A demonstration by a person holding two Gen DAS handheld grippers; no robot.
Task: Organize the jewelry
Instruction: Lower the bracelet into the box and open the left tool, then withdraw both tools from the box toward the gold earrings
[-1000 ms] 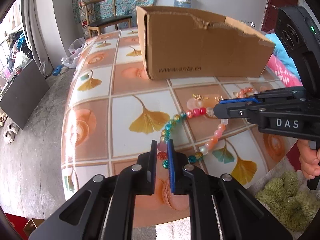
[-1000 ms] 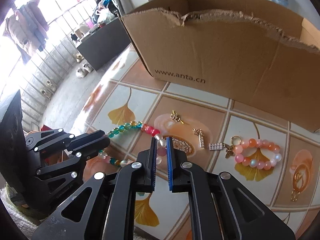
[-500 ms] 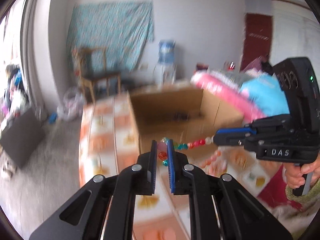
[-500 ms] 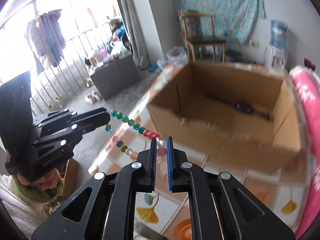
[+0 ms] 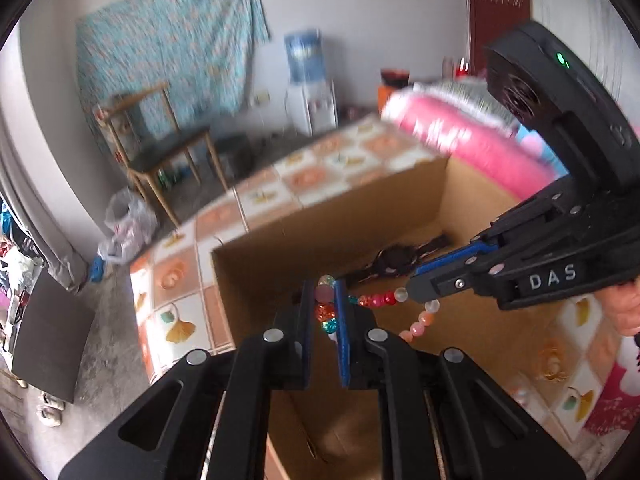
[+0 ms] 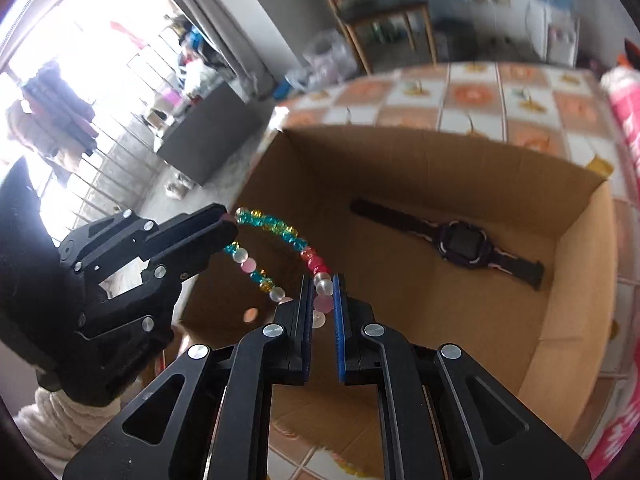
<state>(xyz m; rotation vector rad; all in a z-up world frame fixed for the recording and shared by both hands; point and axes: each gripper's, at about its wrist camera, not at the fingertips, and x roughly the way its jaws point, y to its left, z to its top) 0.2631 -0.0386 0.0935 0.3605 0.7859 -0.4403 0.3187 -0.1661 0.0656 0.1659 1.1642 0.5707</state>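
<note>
Tiled in white and orange with gold leaf prints, the surface [image 6: 472,92] carries an open cardboard box [image 6: 576,280] whose walls fill most of both wrist views; one of its corners lies close to the surface's edge on the window side. Beyond it are a wooden chair [image 5: 160,152], a water dispenser [image 5: 308,92] and a pink bundle [image 5: 460,140] along the box's far side.

On the box floor lies a dark wristwatch [image 6: 460,240], flat with its strap stretched out, so at least one piece seems already put away. It is the only item visible inside.

Above the box opening hangs the beaded bracelet [image 6: 276,228], a loop of teal, red, pink and frosted beads held between both tools and drooping in the middle. The left hand-held gripper [image 5: 323,312] is nearly closed, pinching a few beads between its blue pads; the right hand-held gripper [image 6: 323,296] is likewise nearly closed on a frosted and a pink bead.

By my reading the bracelet is mid-transfer, airborne over the box and not yet touching its floor. What is left for this piece is lowering and letting go with both tools. Whether more jewelry waits on the surface cannot be told, since the bare tiles showing are blurred.
</note>
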